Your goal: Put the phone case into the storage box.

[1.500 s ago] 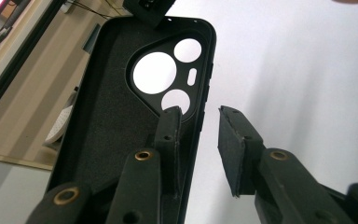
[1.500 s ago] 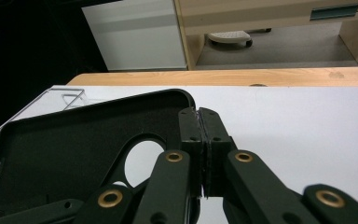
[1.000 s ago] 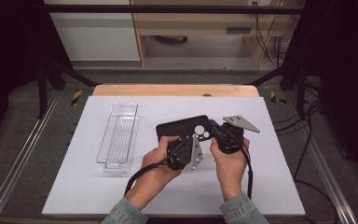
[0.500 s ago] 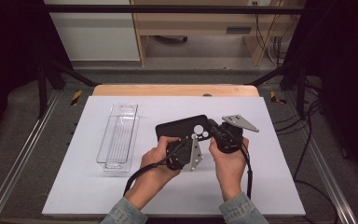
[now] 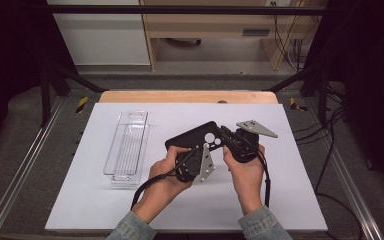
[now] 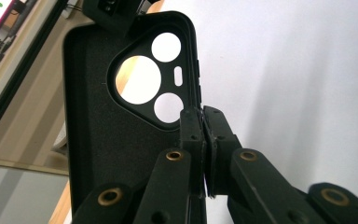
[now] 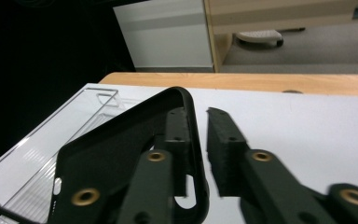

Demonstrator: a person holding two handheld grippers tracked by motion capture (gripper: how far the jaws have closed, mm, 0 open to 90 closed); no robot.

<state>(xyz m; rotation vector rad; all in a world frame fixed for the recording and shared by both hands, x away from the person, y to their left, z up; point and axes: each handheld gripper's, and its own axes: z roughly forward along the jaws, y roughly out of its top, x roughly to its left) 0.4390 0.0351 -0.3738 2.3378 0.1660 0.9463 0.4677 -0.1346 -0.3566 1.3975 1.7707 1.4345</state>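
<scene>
Black phone case (image 5: 192, 137) half hidden behind left tool (image 5: 206, 150).

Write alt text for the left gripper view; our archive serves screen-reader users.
The left gripper pinches one side wall of a black phone case, jaws shut on its edge just below the camera cutouts. The case's textured inside faces the camera, with the white table behind.

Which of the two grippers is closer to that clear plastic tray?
Left. The left gripper sits beside the clear tray, a short gap to its right; the right gripper is farther right, beyond the phone case.
</scene>
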